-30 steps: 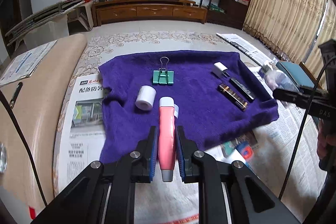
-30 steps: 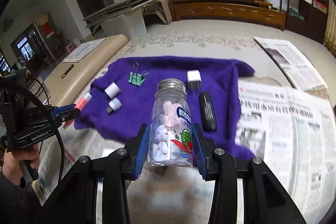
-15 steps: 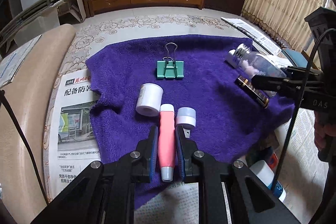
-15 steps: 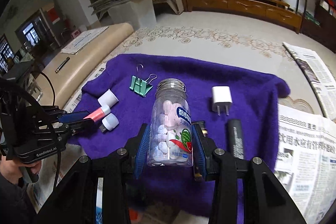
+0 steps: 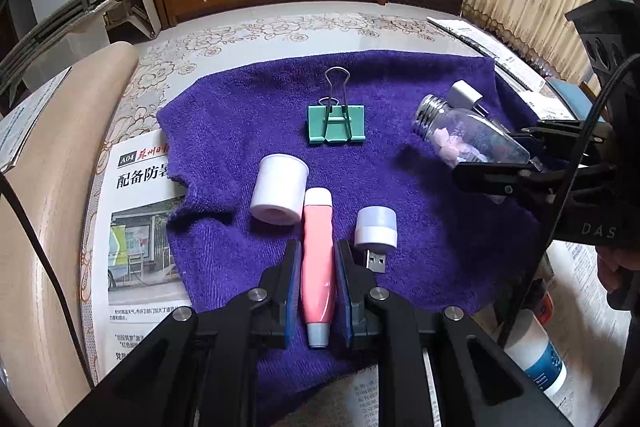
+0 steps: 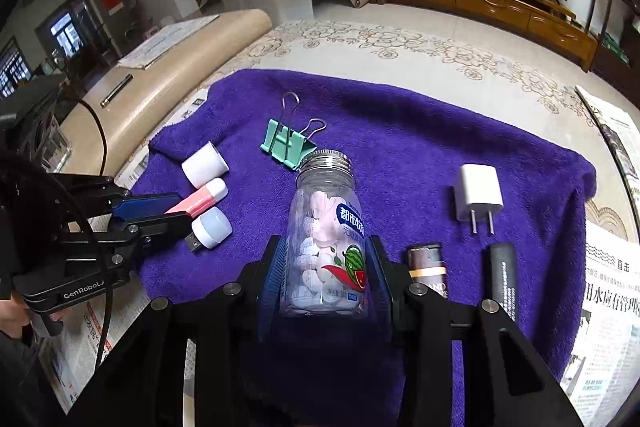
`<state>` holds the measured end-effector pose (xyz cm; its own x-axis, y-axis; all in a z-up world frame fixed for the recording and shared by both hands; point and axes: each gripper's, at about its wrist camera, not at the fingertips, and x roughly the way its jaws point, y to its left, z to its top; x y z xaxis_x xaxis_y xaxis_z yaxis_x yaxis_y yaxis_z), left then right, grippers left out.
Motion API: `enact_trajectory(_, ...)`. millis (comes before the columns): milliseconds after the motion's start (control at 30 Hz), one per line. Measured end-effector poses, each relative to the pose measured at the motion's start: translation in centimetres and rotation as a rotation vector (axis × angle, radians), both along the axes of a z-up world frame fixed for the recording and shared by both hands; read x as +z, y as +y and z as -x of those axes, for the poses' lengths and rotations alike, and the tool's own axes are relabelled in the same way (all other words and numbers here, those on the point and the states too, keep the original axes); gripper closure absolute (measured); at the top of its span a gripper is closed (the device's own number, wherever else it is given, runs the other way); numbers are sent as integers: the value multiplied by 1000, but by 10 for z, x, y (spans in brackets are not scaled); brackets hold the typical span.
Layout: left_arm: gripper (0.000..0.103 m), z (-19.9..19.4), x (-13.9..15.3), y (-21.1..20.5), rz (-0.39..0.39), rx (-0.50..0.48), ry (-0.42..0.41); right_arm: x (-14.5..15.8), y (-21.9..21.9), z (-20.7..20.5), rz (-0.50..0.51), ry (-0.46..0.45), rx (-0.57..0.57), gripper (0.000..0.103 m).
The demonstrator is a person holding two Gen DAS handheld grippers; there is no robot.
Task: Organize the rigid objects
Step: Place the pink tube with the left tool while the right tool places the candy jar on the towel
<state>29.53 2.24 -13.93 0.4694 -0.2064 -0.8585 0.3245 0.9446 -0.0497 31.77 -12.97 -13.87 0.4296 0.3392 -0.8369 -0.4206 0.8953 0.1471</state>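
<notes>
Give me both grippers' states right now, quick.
Left gripper: shut on the pink tube.
Right gripper: shut on the candy jar.

A towel [image 6: 400, 131] is spread over newspapers [image 6: 608, 307]. On it, the binder clip [image 6: 286, 143] is set behind the jar [image 6: 326, 227], with the charger [image 6: 478, 193] to the right and the cap [image 6: 204, 165] off left.

Purple towel [image 5: 248, 115] over newspaper [image 5: 136, 227]

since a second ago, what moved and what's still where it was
Both grippers came down toward the purple towel: the left gripper carrying the pink tube, the right gripper the candy jar. Neither let go. The binder clip, white cap and charger stayed put.
</notes>
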Motion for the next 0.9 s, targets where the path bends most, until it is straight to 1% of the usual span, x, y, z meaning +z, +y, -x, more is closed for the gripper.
enact_trajectory(267,86,-4,-3,-3,-32,-9,13,-14,13,-7,64,38,22,62)
enact_trajectory(400,86,-4,-5,-7,-56,-18,17,-16,16,-4,102,21,37,62)
enact_trajectory(567,86,-7,-4,-7,-71,-31,47,-17,23,0,165,-7,85,61)
enact_trajectory(633,86,-6,-2,-5,-59,-26,51,-17,22,1,156,-8,98,58)
enact_trajectory(700,85,-1,2,0,-40,-12,43,-15,17,1,125,1,100,56)
enact_trajectory(767,74,7,11,6,-15,10,23,-9,8,3,90,11,72,56)
enact_trajectory(800,70,12,15,9,-4,20,15,-5,5,5,74,6,63,52)
enact_trajectory(833,60,18,20,12,9,32,6,1,0,10,58,-8,52,48)
enact_trajectory(867,45,24,24,14,21,42,-4,7,-4,15,52,-22,43,38)
enact_trajectory(900,37,31,29,15,34,53,-17,17,-10,24,42,-43,28,31)
